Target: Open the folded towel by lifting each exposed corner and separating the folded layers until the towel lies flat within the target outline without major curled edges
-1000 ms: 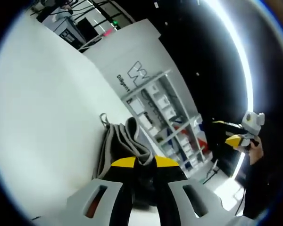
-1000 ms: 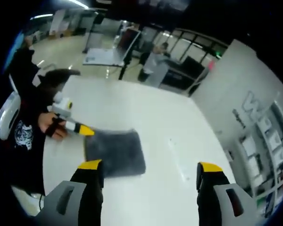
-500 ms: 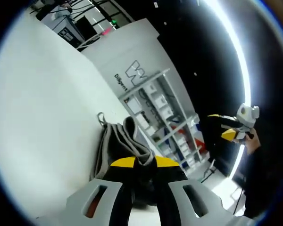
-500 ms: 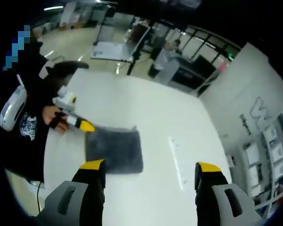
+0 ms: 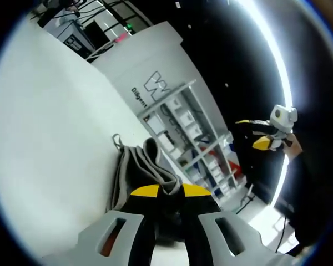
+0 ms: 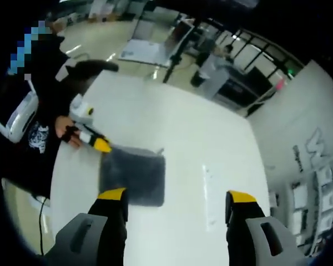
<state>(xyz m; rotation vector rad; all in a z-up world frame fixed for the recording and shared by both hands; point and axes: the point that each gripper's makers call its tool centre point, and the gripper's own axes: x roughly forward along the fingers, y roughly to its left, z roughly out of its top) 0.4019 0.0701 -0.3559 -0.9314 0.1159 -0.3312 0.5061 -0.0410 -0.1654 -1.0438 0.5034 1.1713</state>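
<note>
A grey folded towel lies on the white table, seen from above in the right gripper view. My left gripper, held by a hand, sits at the towel's near-left corner. In the left gripper view the left gripper is shut on a bunched, lifted edge of the towel, whose layers stand up just past the yellow tips. My right gripper stands open high above the table with nothing between its jaws. It also appears in the left gripper view as the right gripper, held up in a hand.
A person in dark clothes stands at the table's left edge. A faint line marks the table right of the towel. Shelves with boxes and a white wall panel lie beyond the table. Desks and people stand behind.
The right gripper has risen, so the table and towel look smaller and farther in its view. In the left gripper view it has shifted upward. The left gripper keeps its hold on the towel.
</note>
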